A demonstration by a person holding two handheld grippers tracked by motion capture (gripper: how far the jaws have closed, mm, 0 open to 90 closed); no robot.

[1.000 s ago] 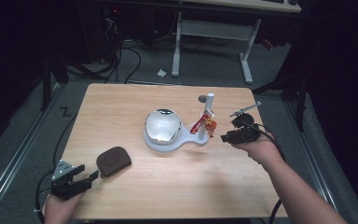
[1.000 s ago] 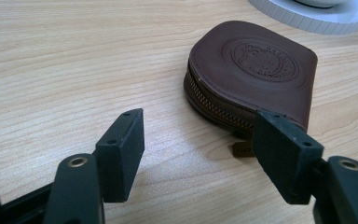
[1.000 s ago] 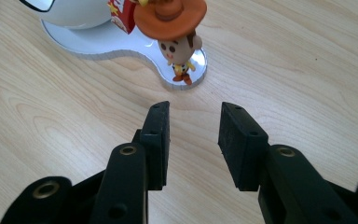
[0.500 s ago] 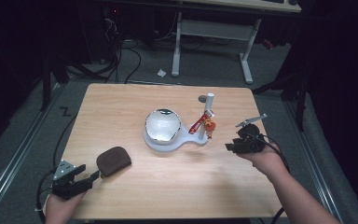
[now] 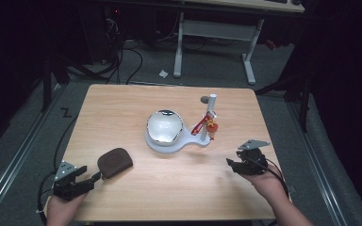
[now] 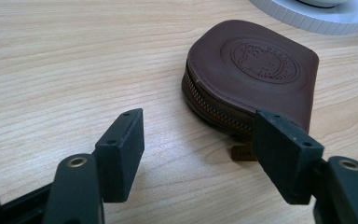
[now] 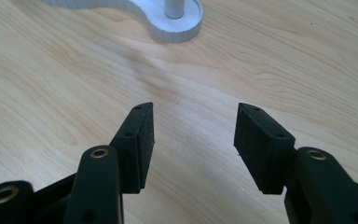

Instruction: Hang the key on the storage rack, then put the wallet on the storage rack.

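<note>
Wooden table (image 5: 122, 108), both grippers low at near edge.
White stand (image 5: 169, 140) with mirrored dome at centre; brown zip pouch (image 5: 115, 161) near-left, just ahead of left gripper (image 5: 90, 179), jaws apart, empty. Right gripper (image 5: 233, 165) spread, empty, over bare wood.

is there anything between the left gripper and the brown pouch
Nothing visible. The left gripper is open just short of the brown zip pouch, with bare table between its jaws. The pouch lies slightly toward one jaw, so the approach needs a small shift.
</note>
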